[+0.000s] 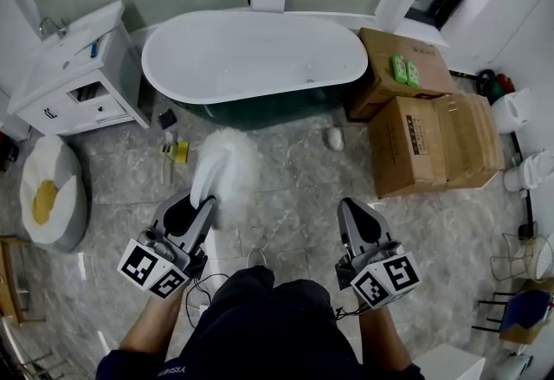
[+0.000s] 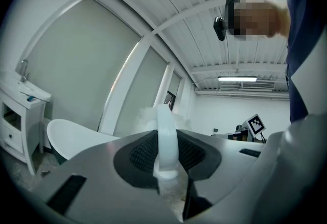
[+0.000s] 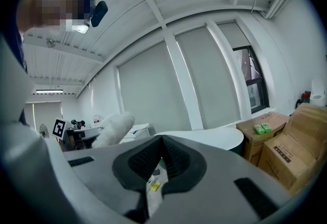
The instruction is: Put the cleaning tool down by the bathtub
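Note:
The cleaning tool is a white fluffy duster (image 1: 227,172) on a white handle (image 2: 167,139). My left gripper (image 1: 202,202) is shut on that handle, and the fluffy head sticks out past the jaws toward the bathtub (image 1: 253,54). The tub is white inside and dark green outside, and stands a short way ahead on the marble floor. In the left gripper view the handle stands between the black pads (image 2: 140,152), with the tub (image 2: 76,139) beyond at the left. My right gripper (image 1: 351,210) is level with the left one, shut and holding nothing. In the right gripper view the jaw tips meet, with the duster (image 3: 113,128) at the left.
A white vanity cabinet with a sink (image 1: 82,84) stands left of the tub. Cardboard boxes (image 1: 433,140) are stacked at its right. Small yellow items (image 1: 177,151) and a white object (image 1: 334,138) lie on the floor before the tub. A round cushion (image 1: 52,192) sits at the left.

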### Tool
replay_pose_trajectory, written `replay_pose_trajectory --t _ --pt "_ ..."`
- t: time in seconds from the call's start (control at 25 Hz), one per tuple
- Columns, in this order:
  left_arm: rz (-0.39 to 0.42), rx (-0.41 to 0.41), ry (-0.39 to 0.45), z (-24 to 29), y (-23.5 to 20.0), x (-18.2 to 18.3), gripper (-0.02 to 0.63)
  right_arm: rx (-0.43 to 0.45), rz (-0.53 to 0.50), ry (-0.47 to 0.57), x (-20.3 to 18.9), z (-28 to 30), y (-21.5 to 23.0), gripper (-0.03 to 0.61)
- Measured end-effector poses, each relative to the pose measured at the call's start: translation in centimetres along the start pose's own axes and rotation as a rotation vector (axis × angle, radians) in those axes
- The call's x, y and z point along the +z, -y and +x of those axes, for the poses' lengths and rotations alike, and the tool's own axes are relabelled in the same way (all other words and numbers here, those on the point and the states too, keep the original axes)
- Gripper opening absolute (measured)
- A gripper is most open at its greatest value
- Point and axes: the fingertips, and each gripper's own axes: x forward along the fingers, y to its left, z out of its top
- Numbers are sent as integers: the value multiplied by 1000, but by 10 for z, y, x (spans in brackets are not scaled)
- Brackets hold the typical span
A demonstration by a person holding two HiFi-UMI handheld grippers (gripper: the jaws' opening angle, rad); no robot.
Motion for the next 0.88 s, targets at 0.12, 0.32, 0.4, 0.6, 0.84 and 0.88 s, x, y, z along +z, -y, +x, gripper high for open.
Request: replay_pose_trajectory --t 0.12,0.32,0.4,0.6,0.84,0.88 --pt "1 -7 4 13 -11 4 112 -6 1 -2 5 14 7 3" --pt "-3 -5 3 27 -30 9 112 -9 -6 -1 14 35 17 3" --pt "-5 -5 0 34 -36 9 112 -14 -5 -3 16 41 24 3" --pt "-6 -11 -15 59 -48 6 112 -28 2 -5 18 59 47 4" --pt "0 -11 -32 110 -58 2 112 -29 13 -4 23 86 92 3" --pt "0 -7 -35 121 -59 2 112 -27 15 -5 25 91 102 3"
